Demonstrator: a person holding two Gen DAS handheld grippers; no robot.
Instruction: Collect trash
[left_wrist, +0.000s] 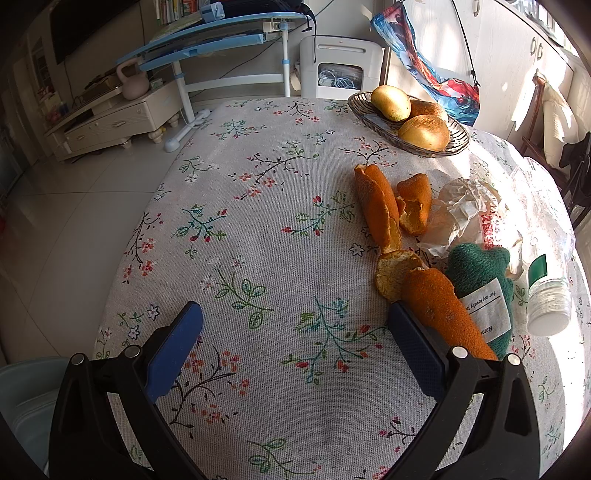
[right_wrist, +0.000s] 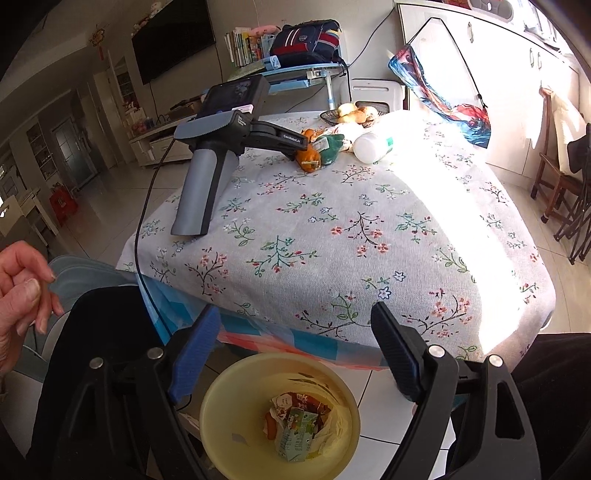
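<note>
Orange peels (left_wrist: 384, 206) lie at the right of the surface (left_wrist: 258, 229) beside crumpled paper (left_wrist: 465, 210), near a toppled plastic bottle (left_wrist: 546, 291). The peel looks light, curled and brittle; pinching a thick edge should suit. Left tongs (left_wrist: 295, 347) gape empty. Right tongs (right_wrist: 295, 350) hang open and empty over the yellow bin (right_wrist: 218, 417).

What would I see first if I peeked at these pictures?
Bright orange peels lie on the flowery tablecloth, beside crumpled paper and a green knitted thing. Below the table edge, a yellow bin already holds a squashed carton, right under the open right gripper.
</note>
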